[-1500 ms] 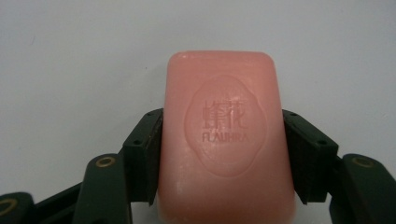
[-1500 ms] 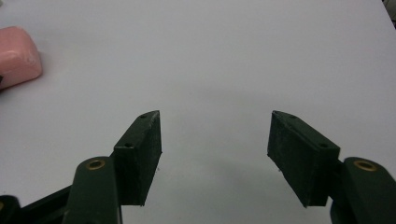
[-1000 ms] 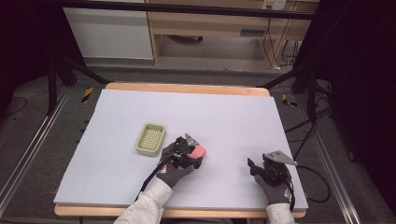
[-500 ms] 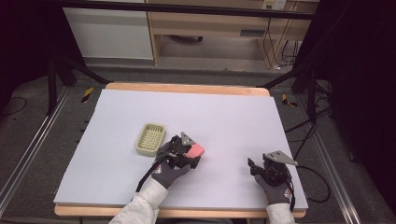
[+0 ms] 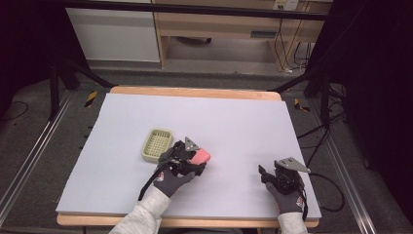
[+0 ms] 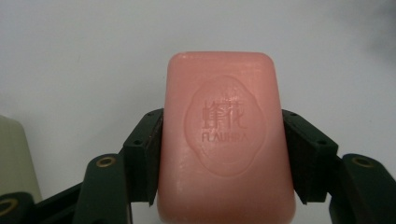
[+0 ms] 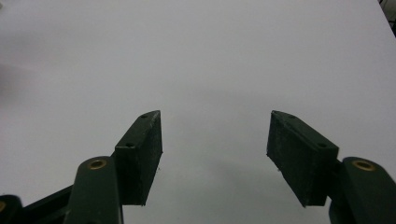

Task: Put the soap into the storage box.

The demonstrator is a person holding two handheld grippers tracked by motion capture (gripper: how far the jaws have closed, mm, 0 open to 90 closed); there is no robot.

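Observation:
A pink bar of soap (image 6: 225, 140) with an embossed oval mark is clamped between the two black jaws of my left gripper (image 6: 223, 149), which is shut on it. In the high view that soap (image 5: 198, 156) sits at the tip of the left gripper (image 5: 192, 158), just right of a pale green slotted soap dish (image 5: 157, 145) on the white board. The dish's edge (image 6: 14, 158) shows at the far left of the left gripper view. My right gripper (image 7: 215, 149) stands open over bare board, nothing between its pads; in the high view the right gripper (image 5: 265, 174) is near the front right.
The white board (image 5: 243, 122) lies on a wooden table (image 5: 195, 91) with dark floor and metal rails on both sides. Cables trail off the right edge by the right hand. A cabinet and shelf stand beyond the far edge.
The left hand has lifted the soap slightly and shifted it a little left, toward the dish. The right hand has stayed where it was.

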